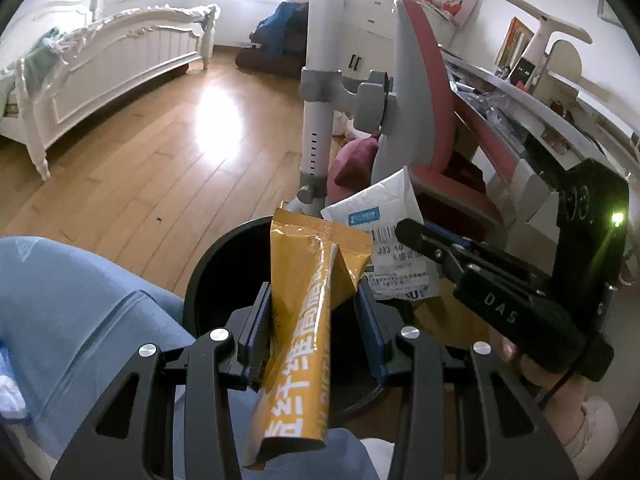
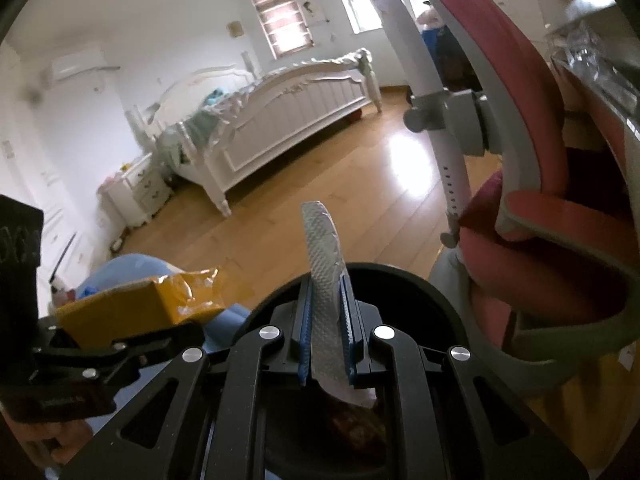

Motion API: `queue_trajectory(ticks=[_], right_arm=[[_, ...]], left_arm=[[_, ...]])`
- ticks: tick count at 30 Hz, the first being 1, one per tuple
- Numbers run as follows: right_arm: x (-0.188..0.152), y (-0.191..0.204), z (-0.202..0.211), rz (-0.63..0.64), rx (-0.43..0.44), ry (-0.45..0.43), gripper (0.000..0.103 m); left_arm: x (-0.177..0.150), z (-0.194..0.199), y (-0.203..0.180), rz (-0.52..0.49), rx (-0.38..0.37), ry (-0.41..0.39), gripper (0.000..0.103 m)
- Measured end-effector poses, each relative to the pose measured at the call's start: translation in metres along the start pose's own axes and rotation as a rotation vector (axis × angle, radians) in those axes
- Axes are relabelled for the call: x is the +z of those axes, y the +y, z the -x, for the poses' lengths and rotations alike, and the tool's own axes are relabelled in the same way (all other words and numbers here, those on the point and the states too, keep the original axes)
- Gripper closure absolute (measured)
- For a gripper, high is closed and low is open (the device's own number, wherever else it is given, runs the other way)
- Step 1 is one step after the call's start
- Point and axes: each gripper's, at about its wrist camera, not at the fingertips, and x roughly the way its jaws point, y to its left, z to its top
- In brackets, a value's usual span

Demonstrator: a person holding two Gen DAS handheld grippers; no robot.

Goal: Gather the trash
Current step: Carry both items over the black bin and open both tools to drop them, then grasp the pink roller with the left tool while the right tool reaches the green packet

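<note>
Two pieces of trash are held over one round black plastic bin (image 1: pixel 224 264). The left gripper (image 1: pixel 316 320) is clamped on a long mustard-yellow foil sachet (image 1: pixel 308 312) with white Chinese lettering down its length, too distorted to read; the sachet stands upright above the bin's mouth. The right gripper (image 2: pixel 326 332) pinches a flat white textured mailer pouch (image 2: pixel 326 264) edge-on between its blue pads (image 2: pixel 305 332), also above the bin (image 2: pixel 400 280). In the left wrist view the pouch (image 1: pixel 384 216) shows a small blue label and a barcode sticker reading "J33 19"; the smaller print is illegible. The right gripper's body (image 1: pixel 504 300), bearing the raised letters "DAS", reaches in from the bin's right. Beyond the bin stands one pink-and-grey desk chair (image 1: pixel 432 120), and farther off one white carved wooden bed (image 1: pixel 120 68).
</note>
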Motion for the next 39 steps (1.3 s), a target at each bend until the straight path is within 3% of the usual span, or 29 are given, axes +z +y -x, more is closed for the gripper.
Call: queue_trajectory(ticks=[3, 5, 7, 8, 10, 12, 16, 21, 25, 27, 31, 36, 38, 39], right_arm=[[-0.001, -0.005, -0.005, -0.005, 0.006, 0.018, 0.089], [-0.003, -0.007, -0.007, -0.005, 0.011, 0.036, 0.086], [-0.001, -0.009, -0.010, -0.006, 0.006, 0.042, 0.074], [-0.001, -0.010, -0.009, -0.005, 0.004, 0.038, 0.068], [-0.002, -0.009, -0.004, -0.006, 0.000, 0.022, 0.047], [-0.001, -0.008, 0.001, -0.011, -0.001, 0.010, 0.038], [-0.002, 0.002, 0.006, -0.004, 0.029, 0.016, 0.032], [-0.001, 0.037, 0.012, 0.047, 0.108, 0.025, 0.030], [-0.001, 0.094, 0.014, 0.147, 0.205, 0.048, 0.030], [-0.004, 0.129, 0.014, 0.205, 0.260, 0.067, 0.030], [-0.010, 0.196, 0.013, 0.318, 0.357, 0.105, 0.030], [-0.028, 0.292, 0.011, 0.482, 0.512, 0.179, 0.030], [-0.034, 0.325, 0.007, 0.512, 0.567, 0.221, 0.030], [-0.039, 0.341, 0.005, 0.522, 0.592, 0.247, 0.030]], left_arm=[[0.003, -0.005, 0.000, -0.005, -0.004, 0.014, 0.059], [0.003, -0.010, -0.002, -0.013, 0.017, 0.035, 0.047], [0.004, -0.008, -0.001, -0.012, 0.038, 0.025, 0.016], [0.003, -0.005, 0.000, -0.011, 0.045, 0.008, 0.013], [0.002, -0.001, 0.003, -0.007, 0.059, -0.001, 0.013], [0.000, 0.005, 0.008, 0.009, 0.074, 0.000, 0.013], [-0.011, 0.033, 0.021, 0.042, 0.088, -0.029, 0.013], [-0.032, 0.088, 0.048, 0.099, 0.148, -0.097, 0.013], [-0.058, 0.145, 0.090, 0.211, 0.214, -0.175, 0.013], [-0.074, 0.174, 0.114, 0.267, 0.272, -0.220, 0.013], [-0.118, 0.228, 0.165, 0.383, 0.465, -0.271, 0.013], [-0.166, 0.256, 0.207, 0.436, 0.622, -0.235, 0.014], [-0.180, 0.257, 0.222, 0.452, 0.651, -0.201, 0.021], [-0.185, 0.256, 0.229, 0.461, 0.647, -0.179, 0.030]])
